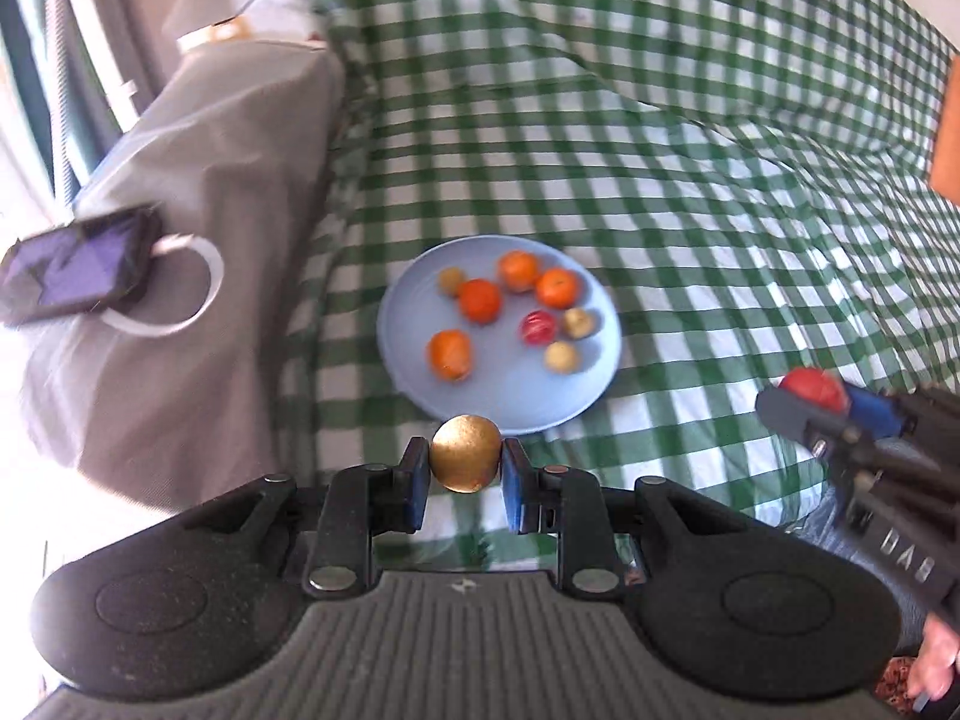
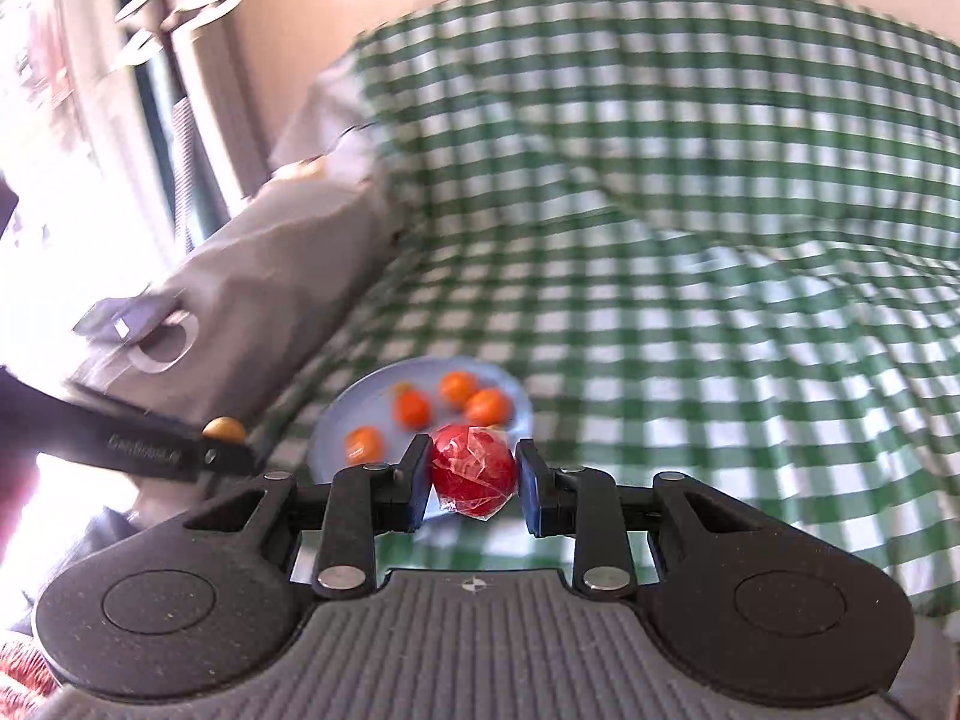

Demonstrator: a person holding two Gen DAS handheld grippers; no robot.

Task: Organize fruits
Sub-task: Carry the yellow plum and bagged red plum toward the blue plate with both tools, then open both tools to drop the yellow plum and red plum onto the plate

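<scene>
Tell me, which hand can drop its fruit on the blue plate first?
Probably the left. Its gripper holds the golden fruit right at the blue plate rim, while the right gripper with the wrapped red fruit sits further off to the side.

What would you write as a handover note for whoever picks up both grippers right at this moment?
Left gripper: shut on a golden-brown fruit, held in the air near the plate's closest edge.
Right gripper: shut on a red fruit wrapped in clear film, also in the air.
Blue plate sits on the green checked cloth with four orange fruits, one red-striped and three small pale ones.
Done: both fruits are gripped.
Left: set both down where they belong; the frames don't show the sorting scheme.
</scene>
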